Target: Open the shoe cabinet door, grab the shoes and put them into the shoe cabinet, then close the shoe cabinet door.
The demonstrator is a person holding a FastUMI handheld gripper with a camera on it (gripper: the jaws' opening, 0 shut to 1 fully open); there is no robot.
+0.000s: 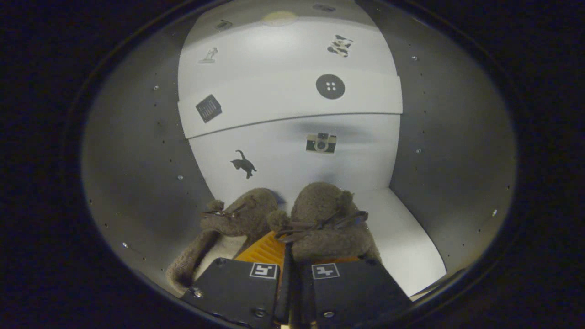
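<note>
The tongs (289,256) are reaching into the shoe cabinet (137,173), their two fingers drawn close together with only a narrow slit between them. A pair of brown fuzzy shoes (283,224) is lying just ahead of the fingers on the cabinet's white floor (411,237), toes pointing toward the back wall. The right-hand shoe (327,219) is sitting directly over the fingertips, and its inner edge seems to be running down into the slit — the fingers appear to be pinching it, though the contact itself is hidden behind the finger blocks. The left-hand shoe (237,219) is lying just beside it, touching it, its pale lining showing near the left finger. Each shoe is carrying a small dark bow on top. Grey side walls are curving up on both sides, dotted with small holes. The white back panel (292,137) is bearing small stickers — a cat (243,163), a camera (321,143), a round button (330,86).
</note>
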